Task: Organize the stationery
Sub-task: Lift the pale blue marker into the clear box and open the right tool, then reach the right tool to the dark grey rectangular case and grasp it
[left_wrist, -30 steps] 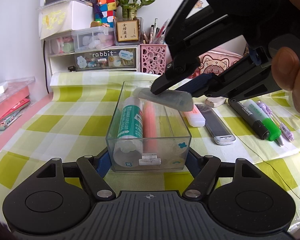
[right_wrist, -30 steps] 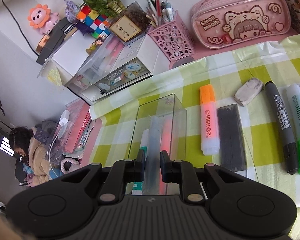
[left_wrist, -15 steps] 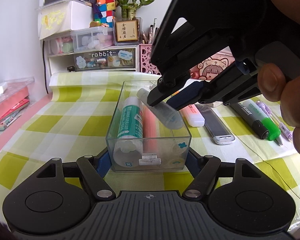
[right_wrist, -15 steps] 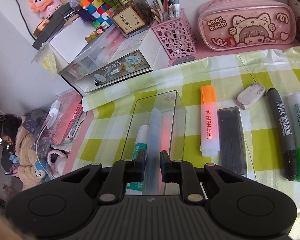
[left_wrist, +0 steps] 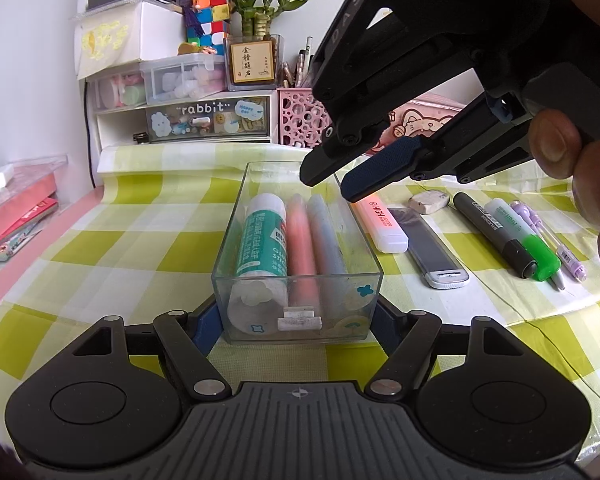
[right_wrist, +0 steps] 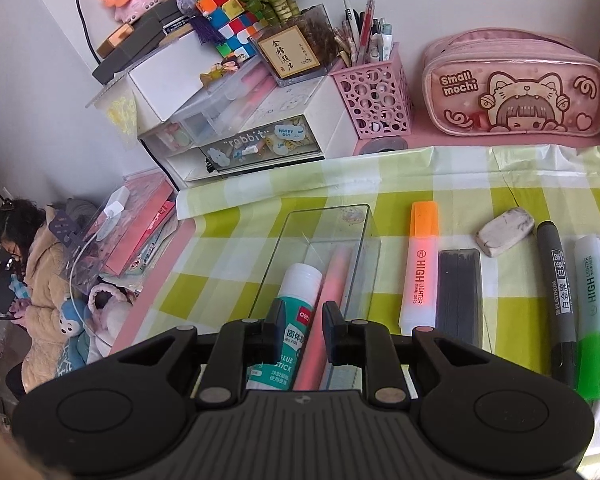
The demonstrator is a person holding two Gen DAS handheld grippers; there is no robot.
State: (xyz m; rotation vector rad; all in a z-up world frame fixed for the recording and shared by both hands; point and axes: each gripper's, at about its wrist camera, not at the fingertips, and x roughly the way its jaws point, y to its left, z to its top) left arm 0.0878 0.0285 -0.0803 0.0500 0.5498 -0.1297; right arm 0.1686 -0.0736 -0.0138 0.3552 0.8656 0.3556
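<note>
We see a clear plastic box [left_wrist: 296,292], long and rectangular with thin straight walls, standing on a bench [left_wrist: 120,248] covered in a glossy yellow-green and white checked cloth. Three round sticks lie side by side in the box, along its length: a white glue stick [left_wrist: 260,244] with a teal label, a matte pink stick [left_wrist: 300,240], and a pale grey stick [left_wrist: 326,236].

The left hand-held gripper [left_wrist: 296,322] is clamped on the near end of the box, its blue-padded fingers pressed against the two side walls.

The right hand-held gripper [left_wrist: 332,180], black with one blue textured pad, hangs in the air above the far right part of the box, just over the grey stick and not touching it. Its jaws stand a little apart with nothing between them. In the right wrist view the same gripper [right_wrist: 302,330] looks down on the box, with the glue stick and pink stick showing in the narrow gap below.

To the right of the box, on the cloth, lie an orange-capped highlighter [right_wrist: 420,268], a flat dark case [right_wrist: 458,290], a smudged white eraser [right_wrist: 504,232], a grey marker [right_wrist: 558,300] and a green highlighter [right_wrist: 590,312].

At the back stand a pink perforated pen cup [right_wrist: 376,96] and a shiny pink pencil case [right_wrist: 516,88].
</note>
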